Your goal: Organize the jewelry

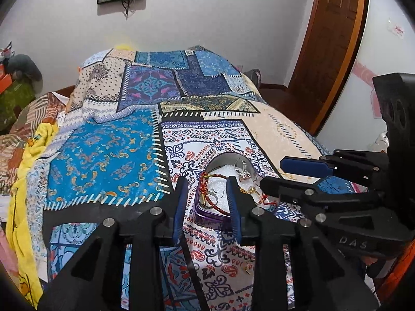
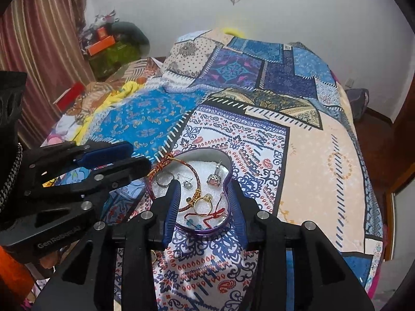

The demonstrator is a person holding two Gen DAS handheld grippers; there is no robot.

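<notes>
**Both tools wide over the heart-shaped jewelry box**

I hold my left tool (image 1: 207, 197) above the patchwork bedspread (image 1: 109, 160), its two blue-padded fingers spread wide and holding nothing. My right tool (image 2: 205, 204) is just as wide and also empty, its fingers standing to either side of the near half of the heart-shaped jewelry box (image 2: 201, 232). The box lies on the white paisley patch of the bedspread, open, with a purple rim and a white foam lining.

Inside, in my right wrist view, a red braided bracelet (image 2: 198, 175) curves across the foam and over the far-left rim. A silver ring (image 2: 163, 178) lies at the left, touching the rim. A gold ring (image 2: 203, 206) sits near the middle, beside a thin red cord (image 2: 216, 213). A silver stud earring (image 2: 215, 178) stands at the right, its post tilted upward. A small silver pendant (image 2: 187, 184) lies between the silver ring and the earring.

Another gold ring (image 1: 246, 268) lies outside the box on the bedspread, near me, partly hidden behind my tool fingers
</notes>
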